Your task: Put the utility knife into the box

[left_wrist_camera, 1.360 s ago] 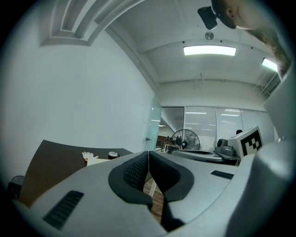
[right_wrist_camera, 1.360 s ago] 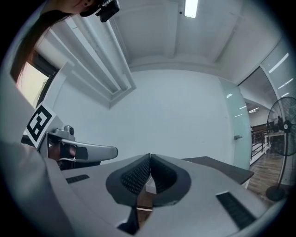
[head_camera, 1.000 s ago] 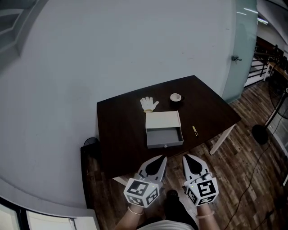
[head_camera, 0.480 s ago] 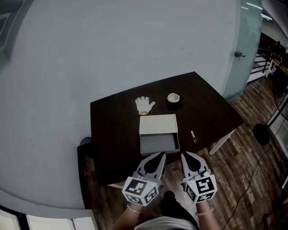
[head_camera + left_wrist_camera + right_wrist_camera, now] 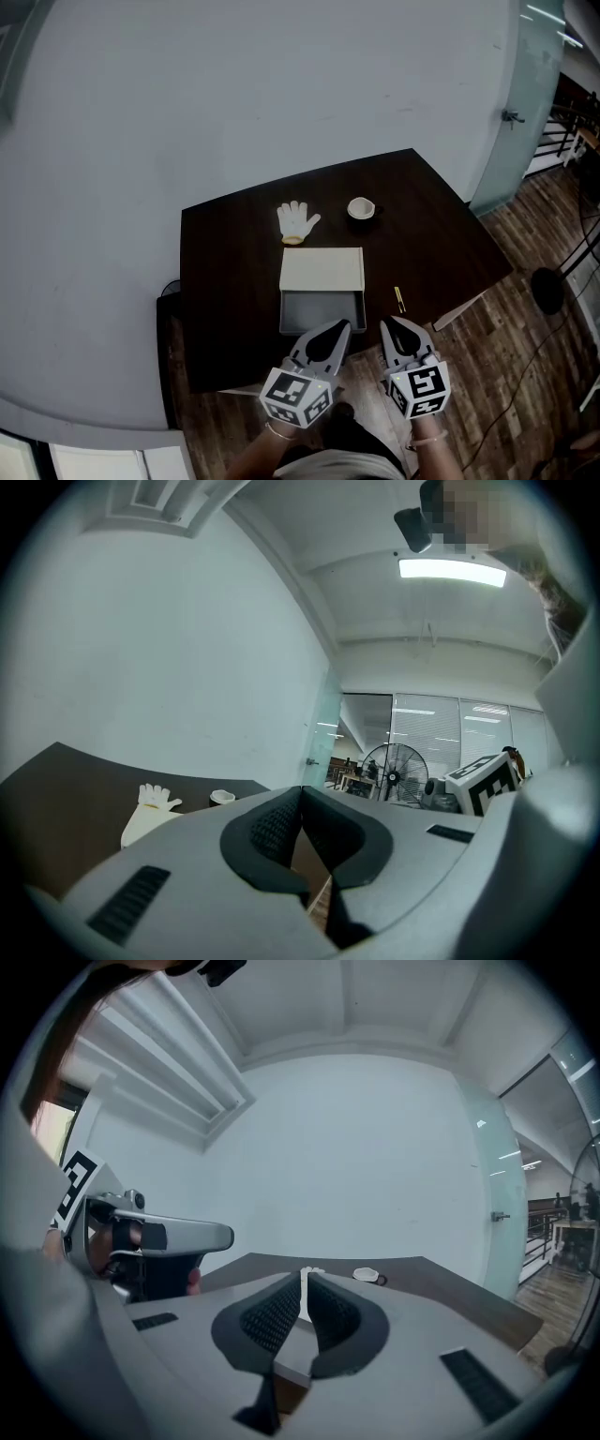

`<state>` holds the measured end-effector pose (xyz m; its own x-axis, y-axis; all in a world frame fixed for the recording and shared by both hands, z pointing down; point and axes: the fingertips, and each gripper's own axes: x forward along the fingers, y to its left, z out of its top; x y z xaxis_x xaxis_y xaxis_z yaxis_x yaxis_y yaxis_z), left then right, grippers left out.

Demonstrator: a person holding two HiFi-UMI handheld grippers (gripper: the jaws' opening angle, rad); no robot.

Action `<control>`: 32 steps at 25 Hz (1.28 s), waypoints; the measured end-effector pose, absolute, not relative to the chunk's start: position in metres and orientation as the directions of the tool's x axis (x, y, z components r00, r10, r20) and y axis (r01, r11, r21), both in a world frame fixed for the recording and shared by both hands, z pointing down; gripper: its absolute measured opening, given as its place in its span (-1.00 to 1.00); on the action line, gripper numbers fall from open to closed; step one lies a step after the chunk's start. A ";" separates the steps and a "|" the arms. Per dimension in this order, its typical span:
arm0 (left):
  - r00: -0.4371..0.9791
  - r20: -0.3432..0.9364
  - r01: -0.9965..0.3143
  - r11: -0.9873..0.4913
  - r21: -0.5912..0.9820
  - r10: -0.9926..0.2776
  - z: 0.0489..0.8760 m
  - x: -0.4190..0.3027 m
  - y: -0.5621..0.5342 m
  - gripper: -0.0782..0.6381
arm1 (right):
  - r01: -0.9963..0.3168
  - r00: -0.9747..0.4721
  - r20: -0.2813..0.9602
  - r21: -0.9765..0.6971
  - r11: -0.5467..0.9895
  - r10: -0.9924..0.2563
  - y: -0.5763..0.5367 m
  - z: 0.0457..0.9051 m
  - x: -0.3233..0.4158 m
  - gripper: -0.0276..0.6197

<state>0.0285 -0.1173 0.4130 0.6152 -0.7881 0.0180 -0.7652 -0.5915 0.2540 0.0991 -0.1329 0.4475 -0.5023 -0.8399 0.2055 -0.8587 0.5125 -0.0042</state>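
no words, numbers or brand names can be read anywhere in the scene. the only printed marks are black-and-white square code patterns (image 5: 298,401) on the near ends of the left gripper (image 5: 338,327) and the right gripper (image 5: 393,324); they spell nothing.

Dark brown table (image 5: 225,272), white glove (image 5: 296,221), cream-topped grey box (image 5: 319,310), yellow utility knife (image 5: 399,299), wood-grained brown floor (image 5: 511,342)
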 end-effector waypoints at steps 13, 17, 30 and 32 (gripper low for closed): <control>0.589 0.051 -0.785 -0.556 0.273 -0.807 0.446 0.056 -0.165 -0.73 | -0.822 -0.534 0.309 0.031 0.569 -0.787 -0.196 0.502 0.133 -0.79; 0.585 0.065 -0.787 -0.546 0.286 -0.809 0.456 0.061 -0.174 -0.73 | -0.822 -0.523 0.330 0.050 0.568 -0.786 -0.210 0.519 0.143 -0.77; 0.585 0.077 -0.781 -0.536 0.321 -0.807 0.482 0.065 -0.192 -0.73 | -0.830 -0.450 0.436 0.118 0.545 -0.780 -0.237 0.573 0.169 -0.66; 0.591 0.083 -0.778 -0.540 0.322 -0.802 0.485 0.066 -0.195 -0.73 | -0.832 -0.442 0.453 0.115 0.542 -0.774 -0.241 0.581 0.170 -0.66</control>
<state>0.0656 -0.1947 0.4850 0.5911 -0.8023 0.0828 -0.7777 -0.5397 0.3223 0.1697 -0.2406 0.5813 -0.4418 -0.7742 0.4533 -0.8323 0.5422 0.1149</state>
